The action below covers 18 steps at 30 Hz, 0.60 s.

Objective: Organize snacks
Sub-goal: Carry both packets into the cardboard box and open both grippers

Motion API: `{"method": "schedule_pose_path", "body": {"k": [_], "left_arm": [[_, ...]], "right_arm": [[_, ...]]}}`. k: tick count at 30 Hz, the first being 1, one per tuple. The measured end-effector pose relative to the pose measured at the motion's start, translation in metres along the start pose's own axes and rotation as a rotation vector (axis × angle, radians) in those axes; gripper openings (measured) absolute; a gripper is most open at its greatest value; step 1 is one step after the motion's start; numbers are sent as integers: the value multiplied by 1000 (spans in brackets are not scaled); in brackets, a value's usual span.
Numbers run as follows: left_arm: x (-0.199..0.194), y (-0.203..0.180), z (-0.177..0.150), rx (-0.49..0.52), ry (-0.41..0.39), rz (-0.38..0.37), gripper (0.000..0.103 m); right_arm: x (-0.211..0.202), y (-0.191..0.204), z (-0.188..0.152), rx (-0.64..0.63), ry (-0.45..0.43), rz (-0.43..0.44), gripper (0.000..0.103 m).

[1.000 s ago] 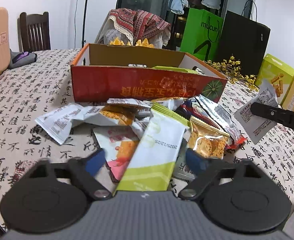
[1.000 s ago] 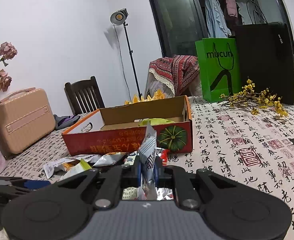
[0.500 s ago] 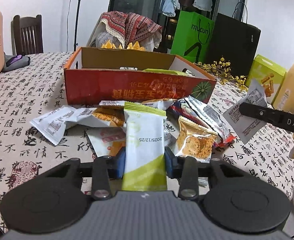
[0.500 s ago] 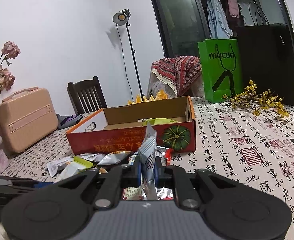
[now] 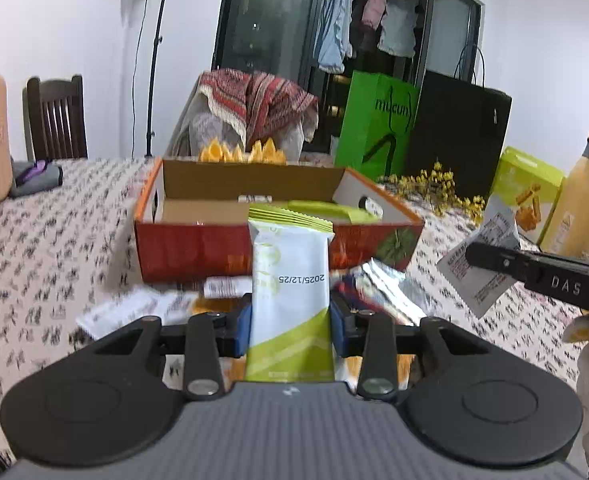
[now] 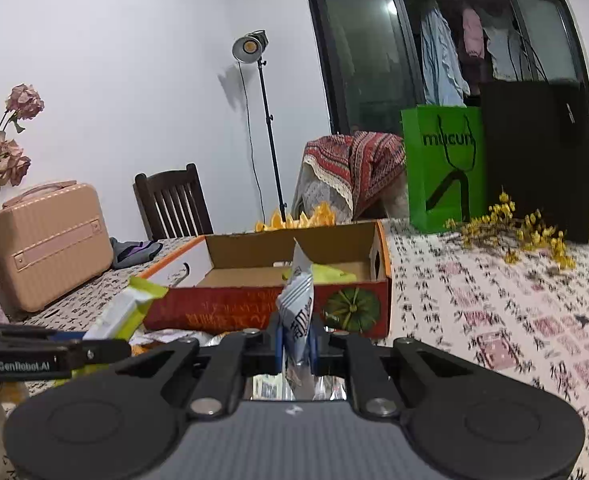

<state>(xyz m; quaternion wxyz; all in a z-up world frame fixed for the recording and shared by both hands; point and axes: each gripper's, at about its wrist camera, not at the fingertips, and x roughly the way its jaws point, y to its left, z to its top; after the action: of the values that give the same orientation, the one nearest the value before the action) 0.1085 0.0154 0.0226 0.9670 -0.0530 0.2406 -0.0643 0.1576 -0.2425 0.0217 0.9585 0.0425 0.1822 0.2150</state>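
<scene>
Green-and-white snack packet (image 5: 290, 300) is pinched in my left gripper (image 5: 290, 322), lifted above the near pile; my right gripper (image 6: 296, 340) clamps 1 silver packet (image 6: 296, 304). I'd carry both level over the cardboard box's (image 5: 198, 248) near wall before letting go.

Red-orange box (image 5: 198, 248), white-and-lime packet (image 5: 290, 280), green bag (image 6: 442, 168), calligraphy-printed white tablecloth (image 6: 494, 300).
</scene>
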Motion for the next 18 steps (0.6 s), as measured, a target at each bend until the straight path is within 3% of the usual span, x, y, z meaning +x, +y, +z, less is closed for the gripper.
{"method": "schedule_pose_path", "body": {"k": [18], "left_arm": [[37,4,75,-30,-89,2,39]], "right_arm": [[43,5,58,-52,-63,-37,12]]}}
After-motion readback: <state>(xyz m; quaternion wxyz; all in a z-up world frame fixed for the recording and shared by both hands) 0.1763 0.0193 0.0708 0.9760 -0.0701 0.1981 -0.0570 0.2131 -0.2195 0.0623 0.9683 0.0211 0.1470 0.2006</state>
